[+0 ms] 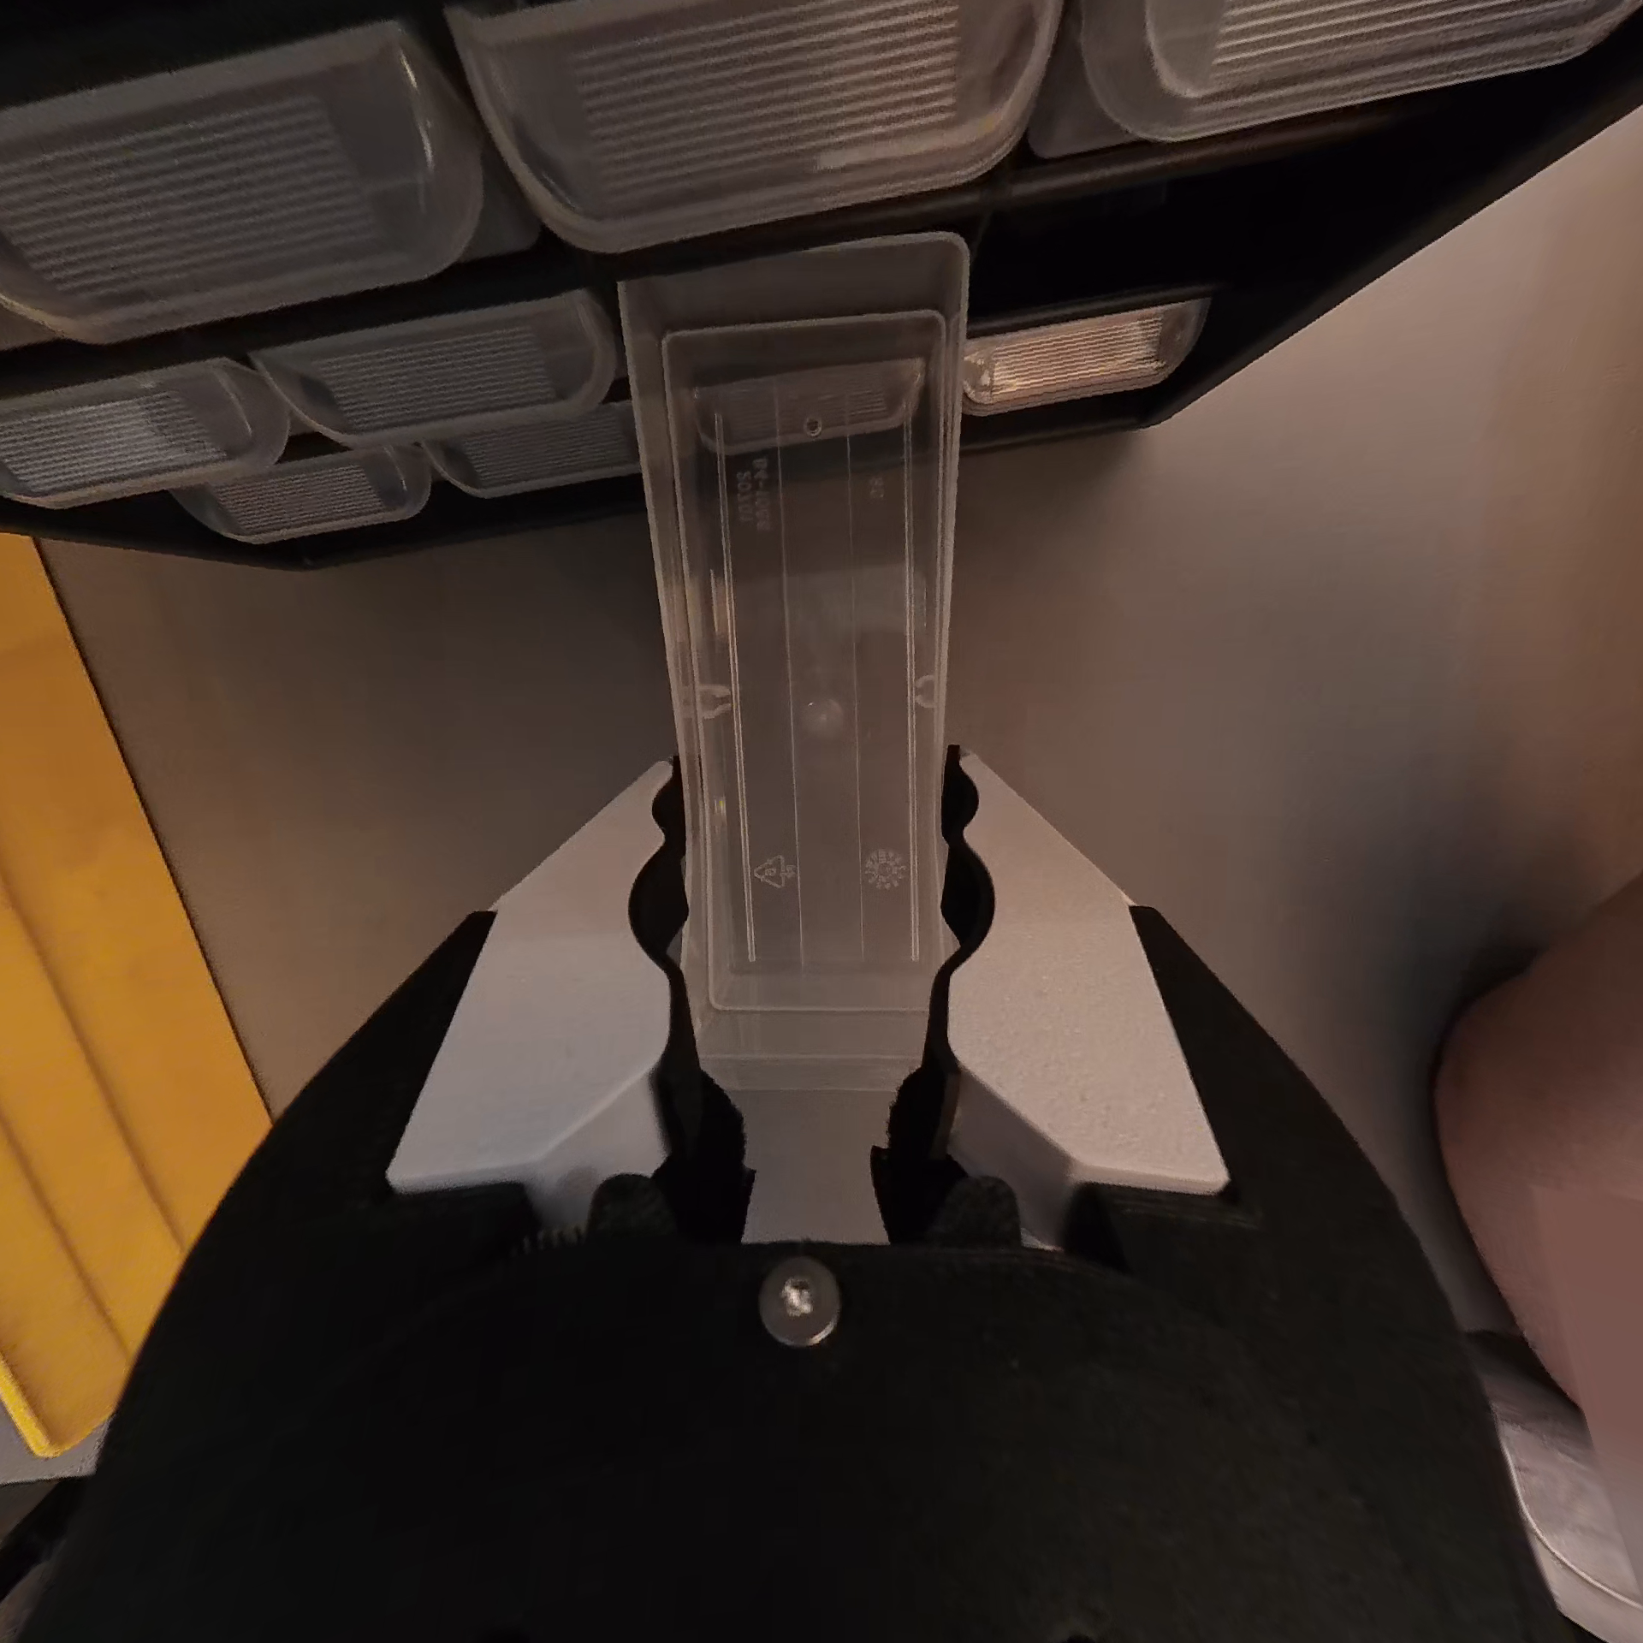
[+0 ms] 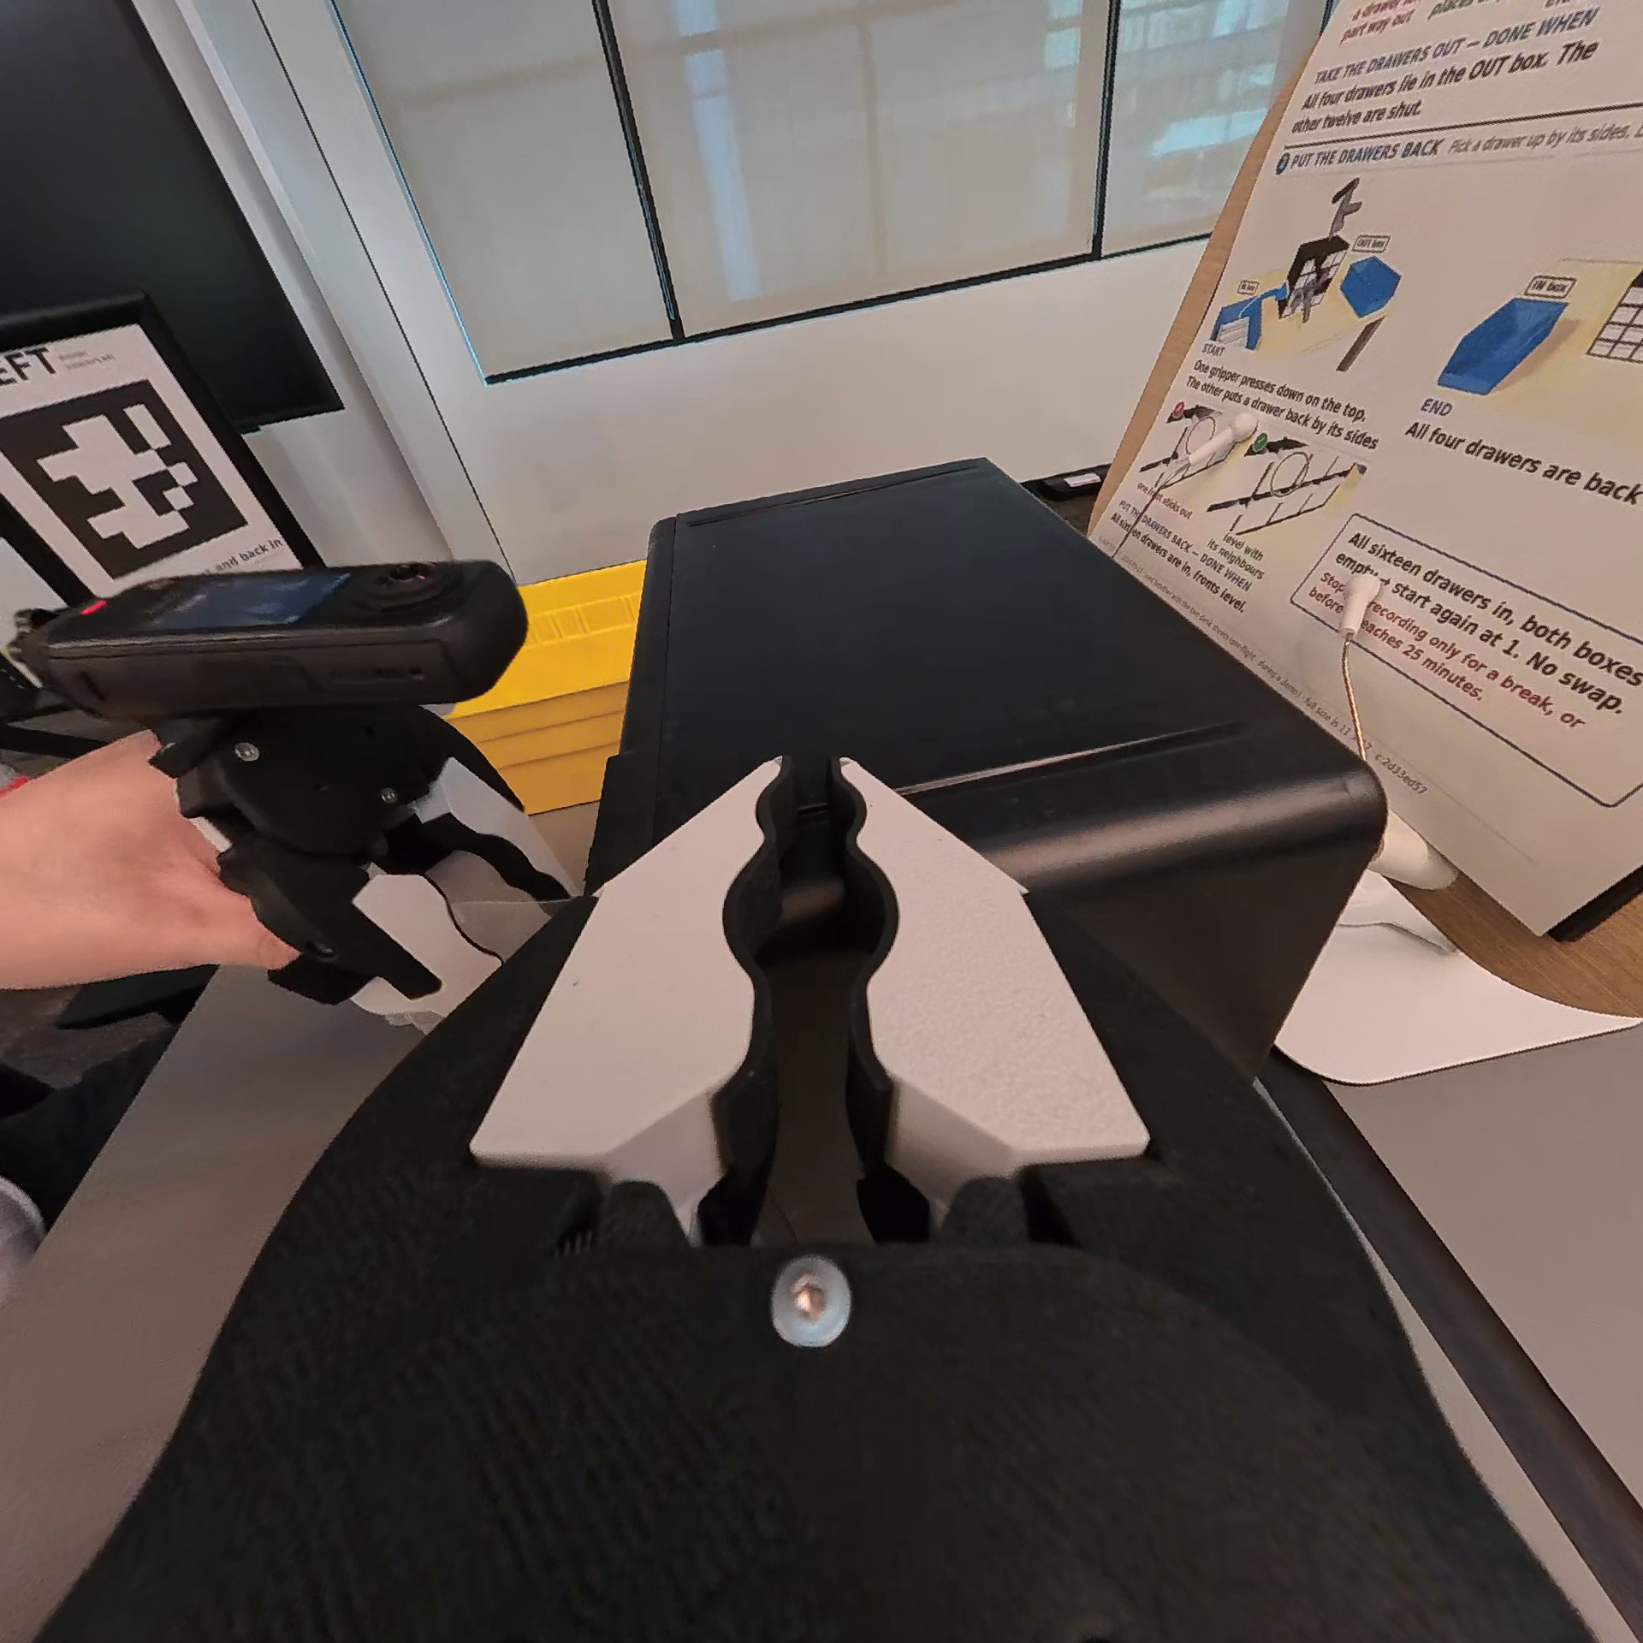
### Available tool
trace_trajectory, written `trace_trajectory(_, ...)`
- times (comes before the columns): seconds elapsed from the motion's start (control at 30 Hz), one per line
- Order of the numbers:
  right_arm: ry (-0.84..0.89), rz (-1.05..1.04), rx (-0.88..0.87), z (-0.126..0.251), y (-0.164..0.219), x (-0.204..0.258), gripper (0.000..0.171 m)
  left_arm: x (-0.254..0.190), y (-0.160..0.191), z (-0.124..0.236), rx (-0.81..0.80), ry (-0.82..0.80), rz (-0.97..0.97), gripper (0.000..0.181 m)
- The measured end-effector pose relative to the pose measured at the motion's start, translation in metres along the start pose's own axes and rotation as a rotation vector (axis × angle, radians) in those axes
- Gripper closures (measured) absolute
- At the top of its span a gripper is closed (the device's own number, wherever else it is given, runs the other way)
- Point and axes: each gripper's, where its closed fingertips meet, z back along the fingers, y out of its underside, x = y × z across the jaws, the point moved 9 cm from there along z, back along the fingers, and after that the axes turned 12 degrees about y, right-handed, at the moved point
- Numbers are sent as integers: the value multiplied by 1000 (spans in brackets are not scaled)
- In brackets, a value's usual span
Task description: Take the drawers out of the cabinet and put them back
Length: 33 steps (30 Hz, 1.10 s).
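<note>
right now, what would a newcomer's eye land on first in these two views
First, the clear plastic drawer clamped by its sides in the left claw, its far end at the black cabinet front. Then the right claw, nearly closed and empty, over the cabinet's top near edge, with a yellow bin behind the cabinet.

Drawer [image 1: 805, 676] lies between the left jaws, its far end at the cabinet [image 1: 1156, 231]; bin [image 1: 80, 978] left.

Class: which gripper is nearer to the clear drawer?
Left. The left gripper clamps the clear drawer by its sides; the right gripper rests above on the black cabinet.
</note>
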Motion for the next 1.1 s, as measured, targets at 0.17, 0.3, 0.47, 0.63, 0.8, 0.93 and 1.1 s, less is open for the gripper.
trace_trajectory(0.17,-3,-4,-2,0,0,0,164,0,2,-4,10,-16,-8,125)
trace_trajectory(0.3,-4,-3,-2,0,0,0,164,3,4,-4,-11,22,8,125)
trace_trajectory(0.47,-6,-6,-3,0,0,0,164,4,4,-2,-42,80,32,126)
trace_trajectory(0.63,5,4,4,0,-1,1,164,1,2,-2,-20,66,36,126)
trace_trajectory(0.8,-4,-5,0,0,0,0,164,-2,2,-7,14,-10,9,125)
trace_trajectory(0.93,2,-2,3,0,0,-1,168,-5,2,-14,48,-4,4,125)
trace_trajectory(1.1,-20,-60,2,-1,2,-4,170,-1,1,-13,54,17,26,125)
